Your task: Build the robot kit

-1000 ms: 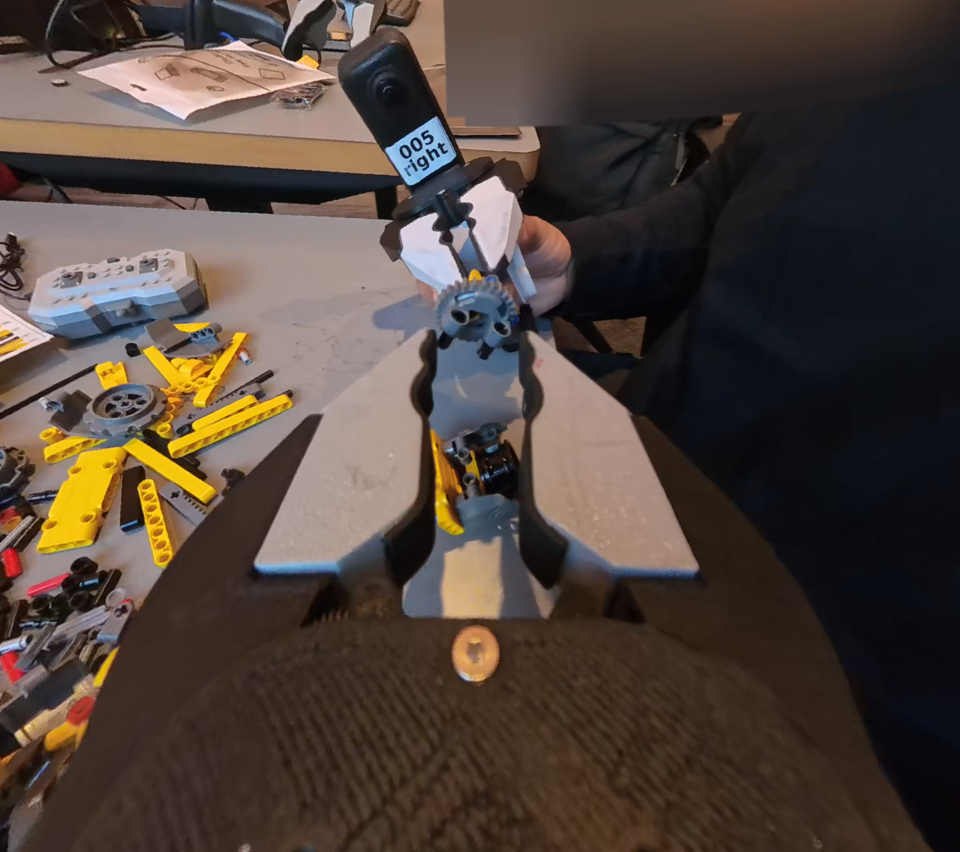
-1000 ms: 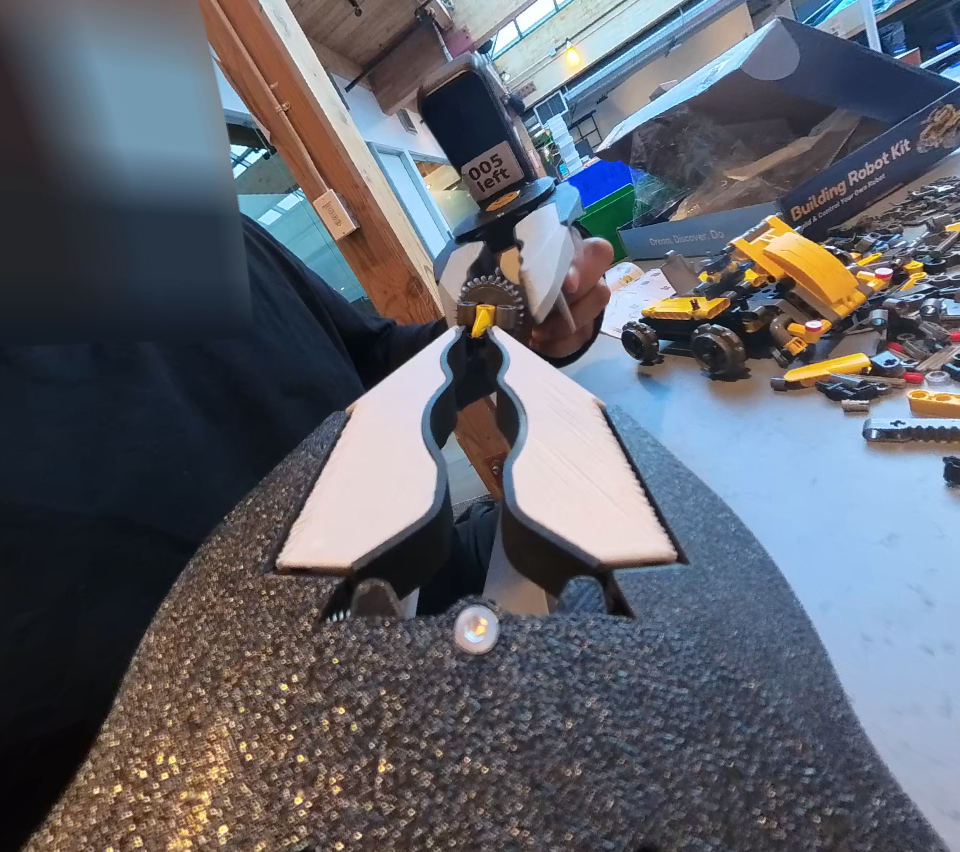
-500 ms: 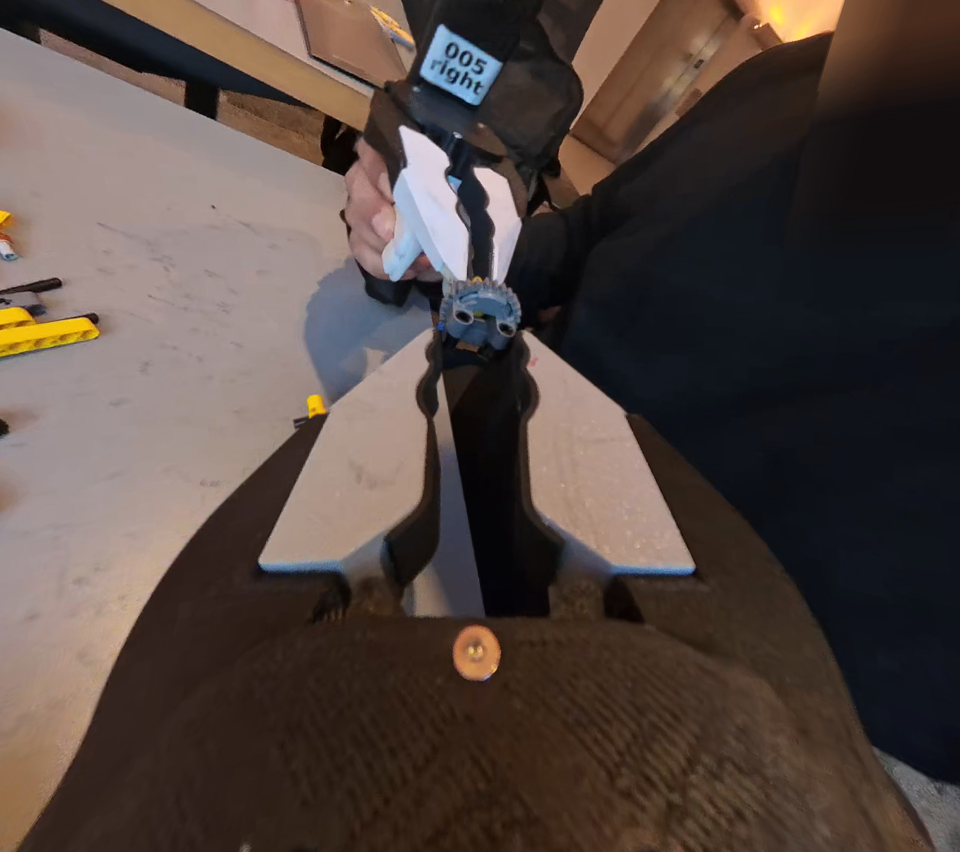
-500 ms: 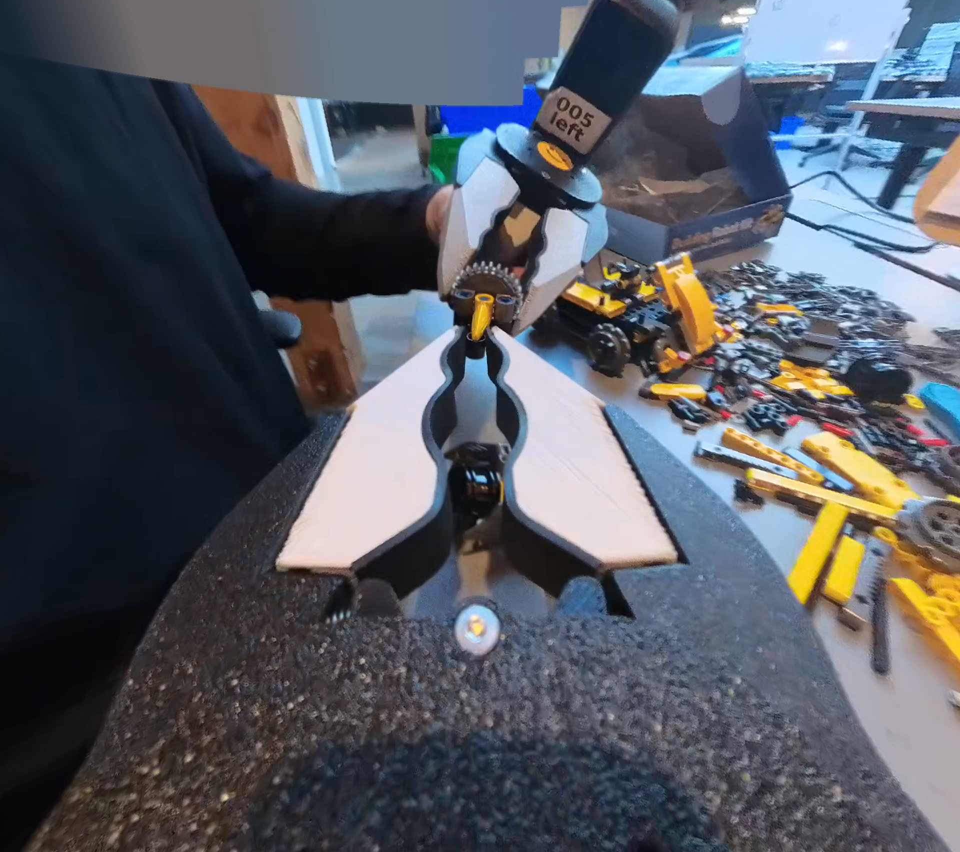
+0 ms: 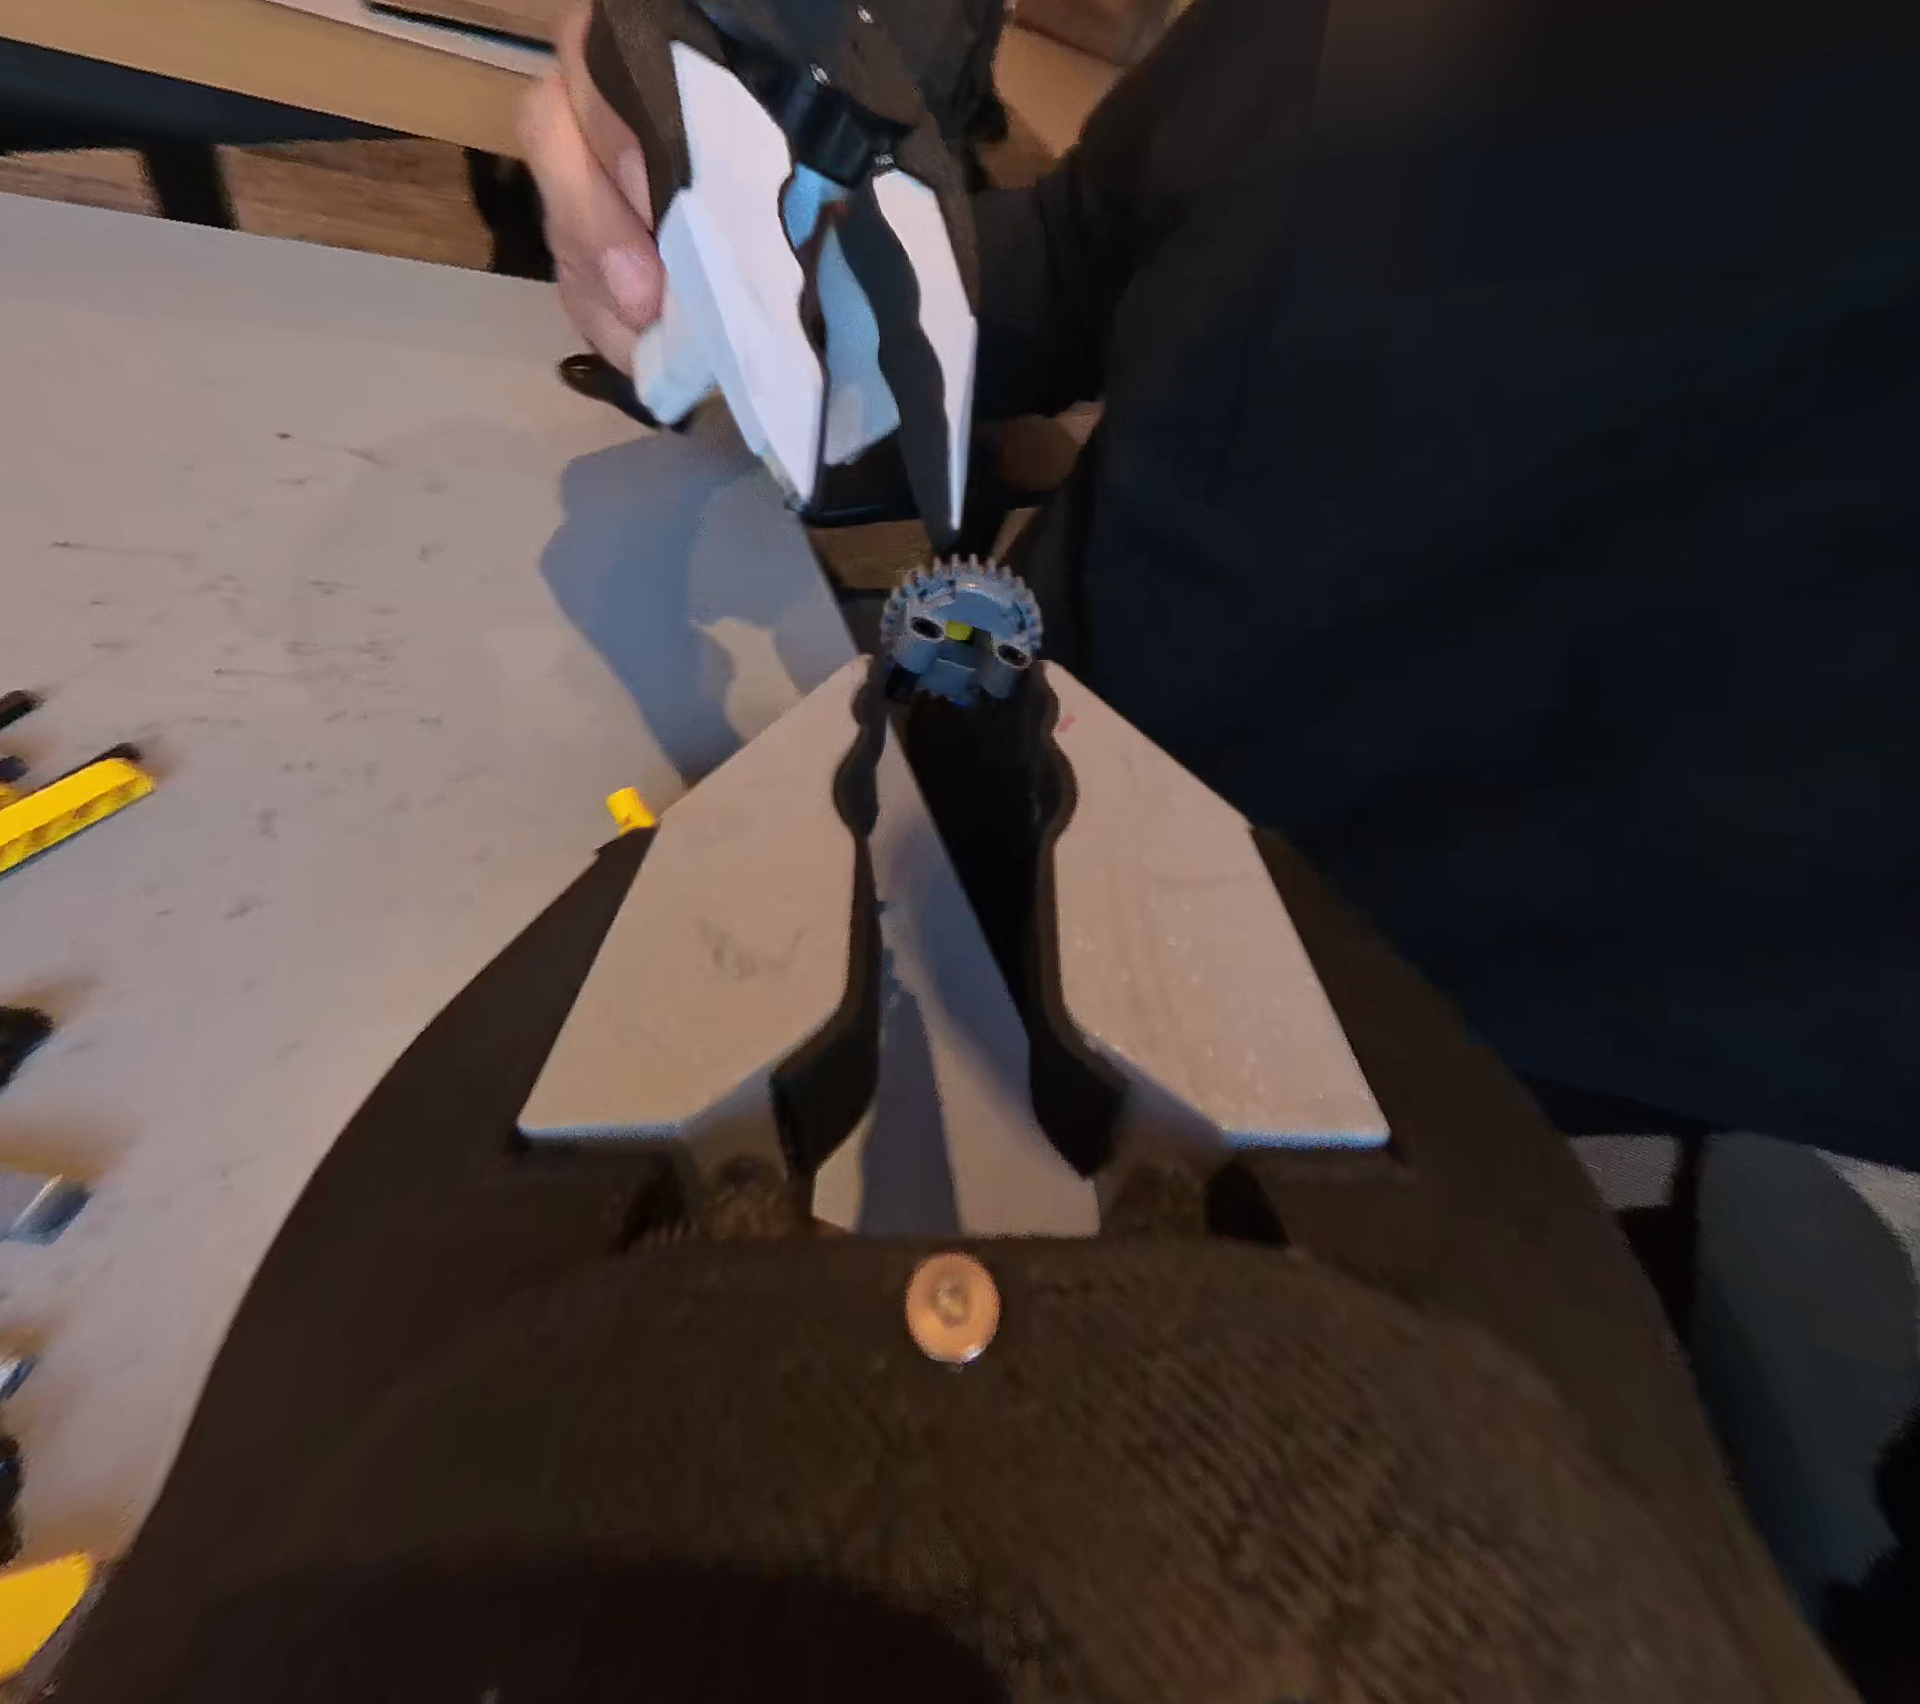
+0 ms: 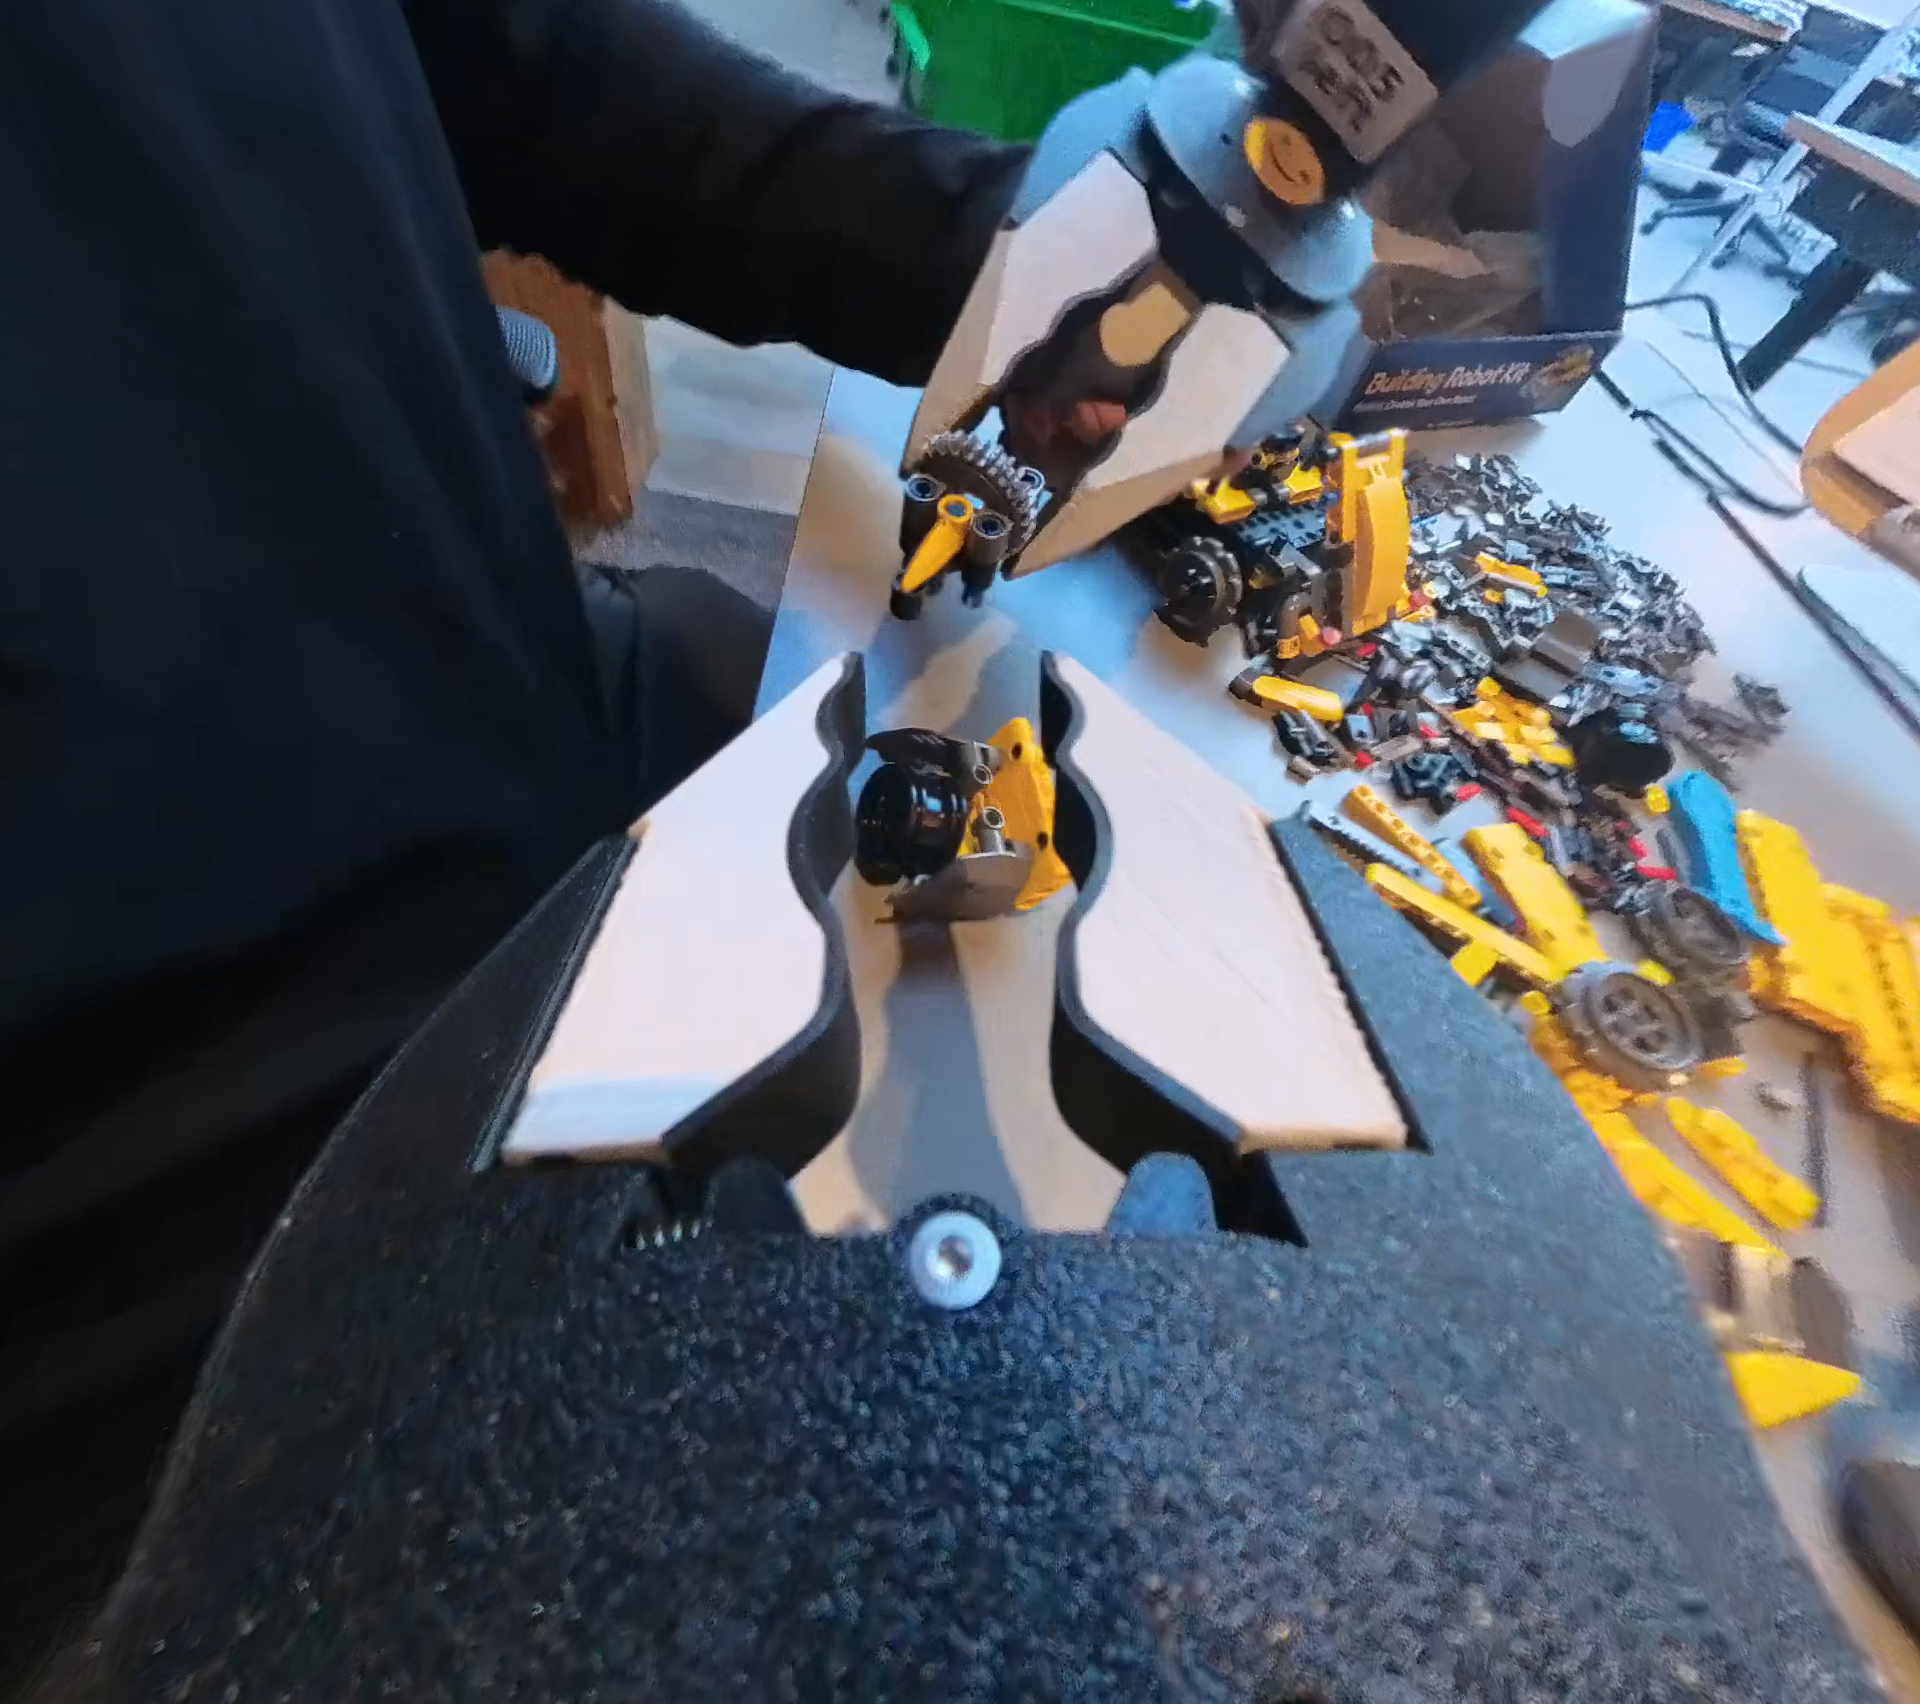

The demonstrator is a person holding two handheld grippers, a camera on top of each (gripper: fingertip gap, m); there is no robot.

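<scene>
Grey and scuffed, a worktop (image 5: 312,574) is seen beneath both tools, with a dark-sleeved person close behind them. A small grey toothed plastic gear with a yellow pin through its middle (image 5: 961,631) is clamped at the tips of the left gripper (image 5: 961,678), held above the table edge. The right gripper (image 6: 951,667) is seen with its fingers apart and nothing between them; it hovers just short of the gear. Below its open fingers lies a small black-and-yellow brick assembly (image 6: 961,823). To its right, loose yellow and black building pieces (image 6: 1558,823) are spread, a partly built yellow vehicle (image 6: 1299,532) beyond.
</scene>
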